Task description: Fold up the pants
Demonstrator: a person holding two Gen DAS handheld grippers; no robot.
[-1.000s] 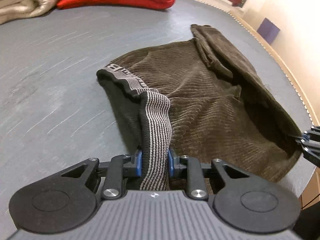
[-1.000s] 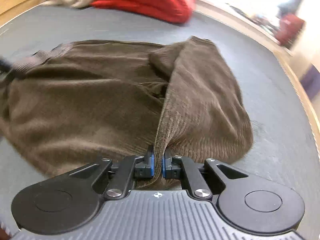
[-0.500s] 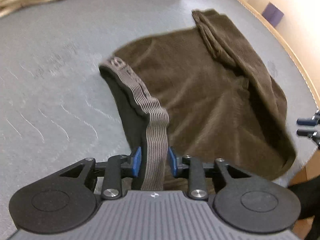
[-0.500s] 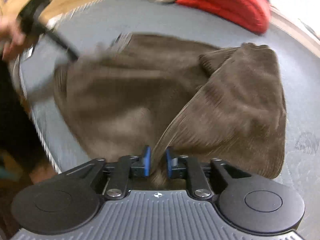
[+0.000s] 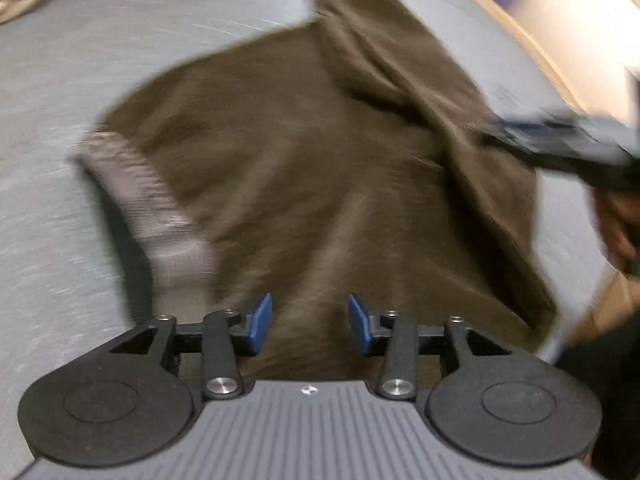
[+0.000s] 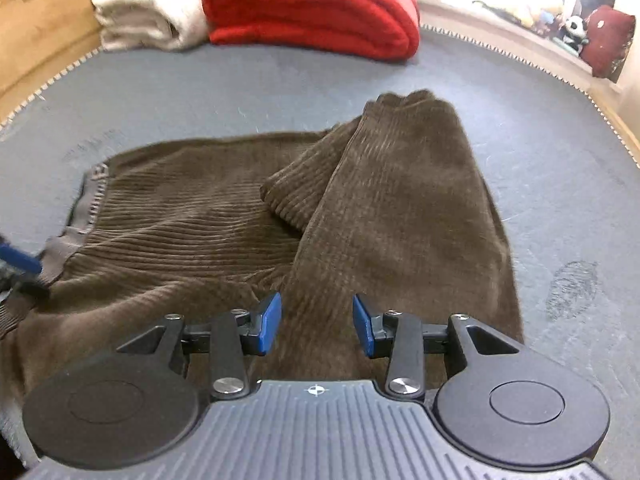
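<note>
Towel: cream, folded, far left on the bench, touching the blanket.
Blanket: red, folded, at the far edge just right of the towel, well apart from the pants.
Waistband: grey, ribbed, at the left end of the pants; in the left wrist view it lies flat, left of the left tool and outside its jaws.
Left tool: its jaws have just been opening and stand spread, blue pads clear of the cloth; brown fabric lies below the gap, not pinched. The view is blurred, so finer contact is hard to judge.
Pants: brown corduroy, lying on the grey bench, folded across, near the front edge; same pants in the left view.
Leg: doubled over the right side, its cuff end pointing toward the blanket, a smaller fold beside it on the left.
Right tool: its jaws have just been opening and stand spread over the leg's near end; pads do not press the cloth. In the left view it shows as a dark blur at right.
Toys: small, on a ledge far right, beyond the bench.
</note>
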